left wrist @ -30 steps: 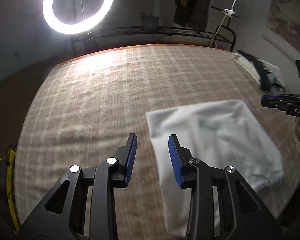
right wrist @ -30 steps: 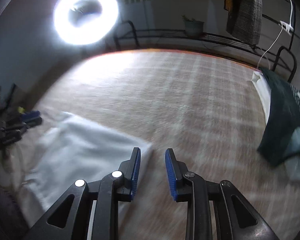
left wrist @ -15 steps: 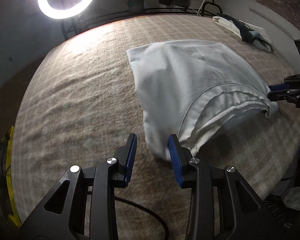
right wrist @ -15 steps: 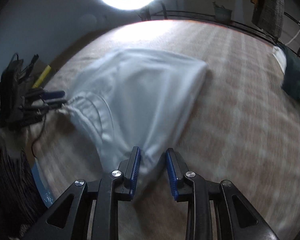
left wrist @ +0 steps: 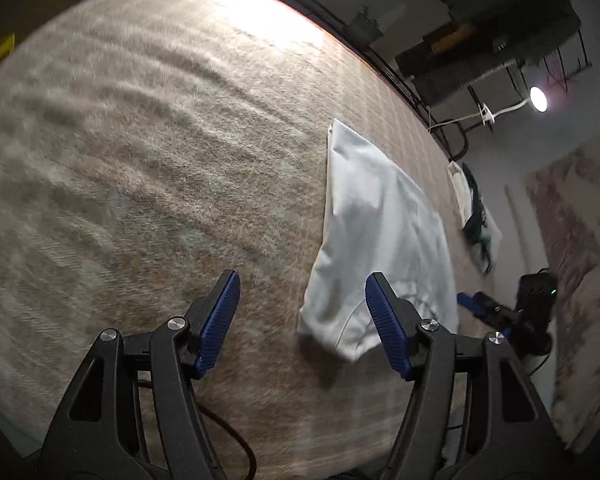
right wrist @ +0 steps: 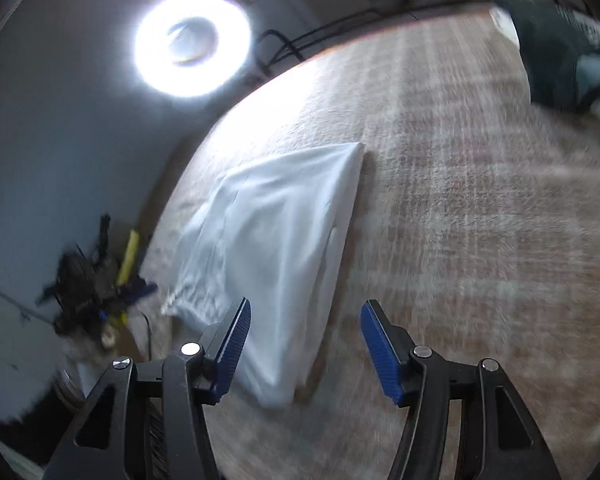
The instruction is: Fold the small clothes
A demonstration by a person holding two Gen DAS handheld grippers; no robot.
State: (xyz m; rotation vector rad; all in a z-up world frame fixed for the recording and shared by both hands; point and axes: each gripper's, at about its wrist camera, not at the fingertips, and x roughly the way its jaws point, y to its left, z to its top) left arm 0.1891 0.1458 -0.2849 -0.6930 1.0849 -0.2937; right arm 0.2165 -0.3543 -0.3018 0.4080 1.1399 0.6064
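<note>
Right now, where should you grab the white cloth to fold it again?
Probably the two near corners of the white cloth, coming from the near edge. It lies flat, folded once, with its hem end loose and slightly lifted nearest the left tool and right tool, whose jaws have just opened, nothing pinched.

Two fisheye views are given, each taken from a camera mounted on a hand-held gripper and directed forward along its two fingers, slanting down at the checked bed cover (left wrist: 148, 168). In the left wrist view, the left gripper (left wrist: 302, 322) is seen at the bottom edge, close above the cover; the frame is rolled, so that the far edge of the bed runs diagonally. In the right wrist view, the right gripper (right wrist: 305, 350) is seen likewise near. Shared by both views are the white garment (left wrist: 380, 240), the cover, the ring light (right wrist: 192, 44) and the dark clothes (right wrist: 556, 52) lying far right.
</note>
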